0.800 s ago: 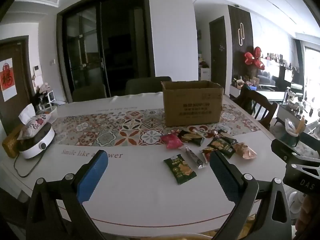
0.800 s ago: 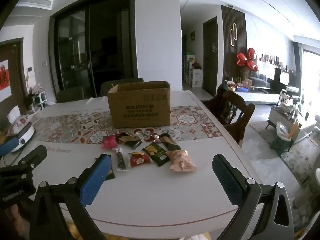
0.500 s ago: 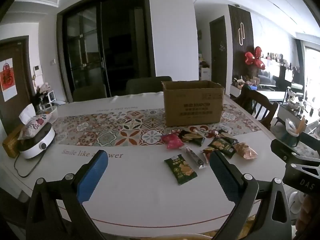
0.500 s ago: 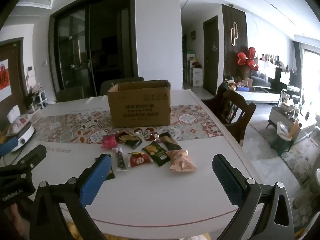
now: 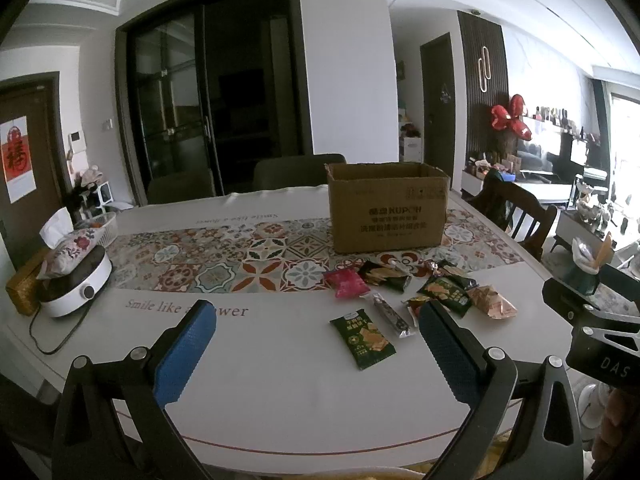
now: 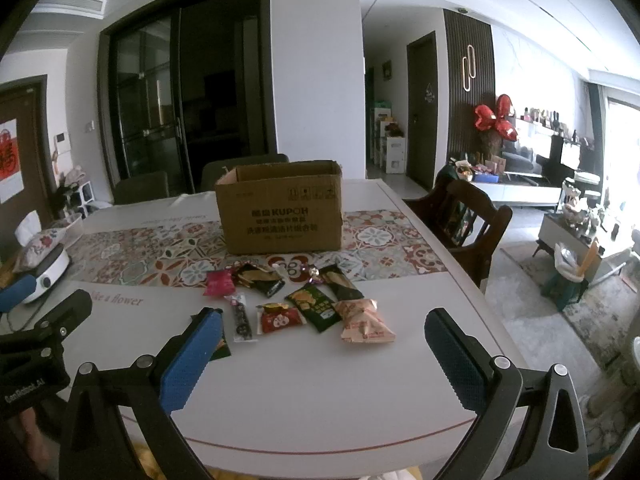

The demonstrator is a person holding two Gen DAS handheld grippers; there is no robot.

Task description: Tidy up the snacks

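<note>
Snacks (image 6: 304,304): loose cluster before box (image 6: 280,208). Nearest, green packet (image 5: 362,338), 1 o'clock of left gripper (image 5: 316,344), long axis 11–5. Both grippers, right gripper (image 6: 320,356) included, spread wide, empty.

A home: dining surface (image 5: 280,380) with patterned runner (image 5: 224,256), wooden chair (image 6: 468,224), glass sliding doors (image 5: 208,112), living-room shelves (image 6: 540,128) beyond.

Your white table (image 6: 304,384) carries a patterned runner (image 6: 168,252), an open cardboard box (image 6: 280,216) on it, scattered snack packets (image 6: 304,304) in front, and a white cooker (image 5: 76,288) with tissue pouch (image 5: 68,248) far left.
</note>
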